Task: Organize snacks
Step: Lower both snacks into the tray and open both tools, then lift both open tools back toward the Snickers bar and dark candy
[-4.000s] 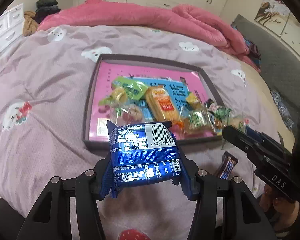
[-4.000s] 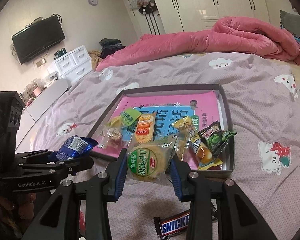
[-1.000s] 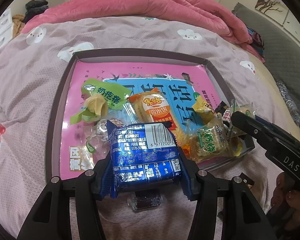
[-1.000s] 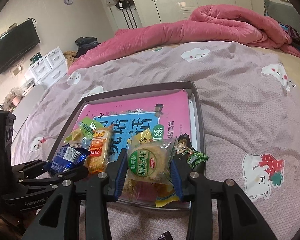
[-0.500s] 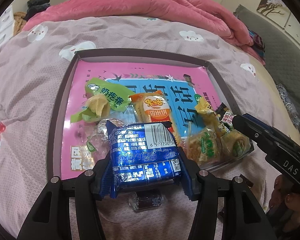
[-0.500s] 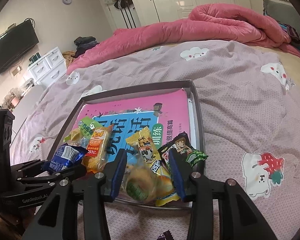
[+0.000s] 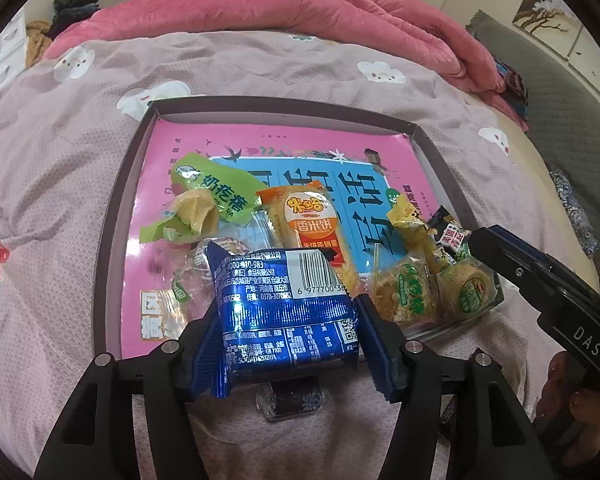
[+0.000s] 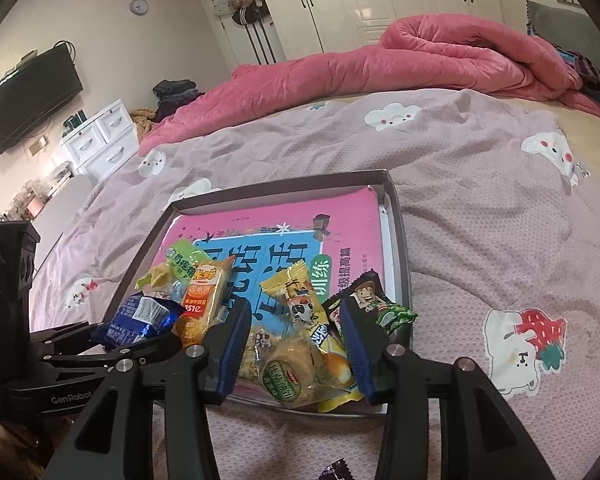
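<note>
Snacks (image 7: 314, 226) crowding tray (image 7: 112, 216) near edge; far half bare.

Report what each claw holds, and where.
Left claw: blue packet, by its side edges, jaws just opening. Right claw: nothing; jaws just opened, pastry lying between them.

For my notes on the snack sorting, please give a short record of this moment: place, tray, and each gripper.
Place: bed
Tray: on the bed, several snacks inside
Left gripper: jaws just opening, blue packet between them
Right gripper: jaws just opening, nothing gripped, above a cake packet lying in the tray
</note>
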